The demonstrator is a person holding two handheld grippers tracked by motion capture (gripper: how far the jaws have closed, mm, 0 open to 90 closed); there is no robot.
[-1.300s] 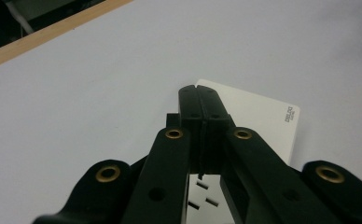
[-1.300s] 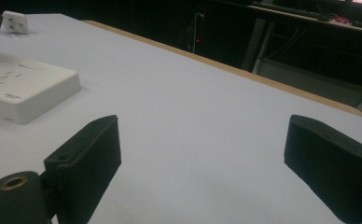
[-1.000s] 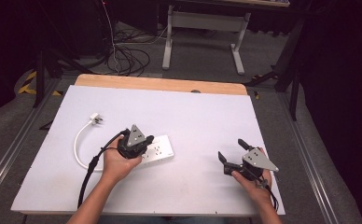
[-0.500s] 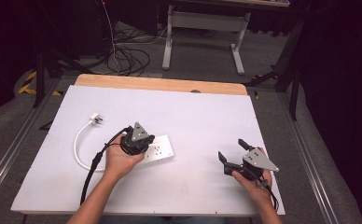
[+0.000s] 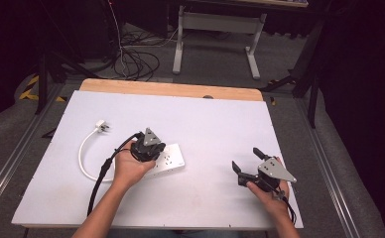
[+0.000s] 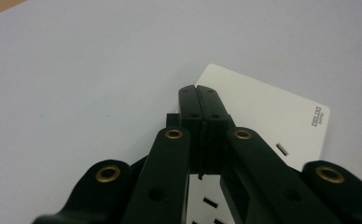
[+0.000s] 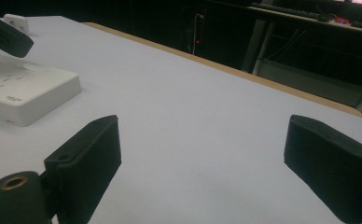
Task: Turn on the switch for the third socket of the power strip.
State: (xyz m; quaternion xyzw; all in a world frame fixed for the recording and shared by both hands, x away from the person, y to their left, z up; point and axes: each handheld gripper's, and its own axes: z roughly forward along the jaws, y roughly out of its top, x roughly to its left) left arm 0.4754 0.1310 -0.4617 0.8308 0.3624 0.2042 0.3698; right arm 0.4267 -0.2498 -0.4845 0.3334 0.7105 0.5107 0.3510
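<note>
Two hand-held grippers: the left hand-held gripper [image 5: 148, 148], jaws pressed together, has crept onto the white power strip [image 5: 169, 159] at centre frame, likely pressing it, while the right hand-held gripper [image 5: 254, 163] stays spread.

Bright even table light, dark surroundings, soft focus
</note>
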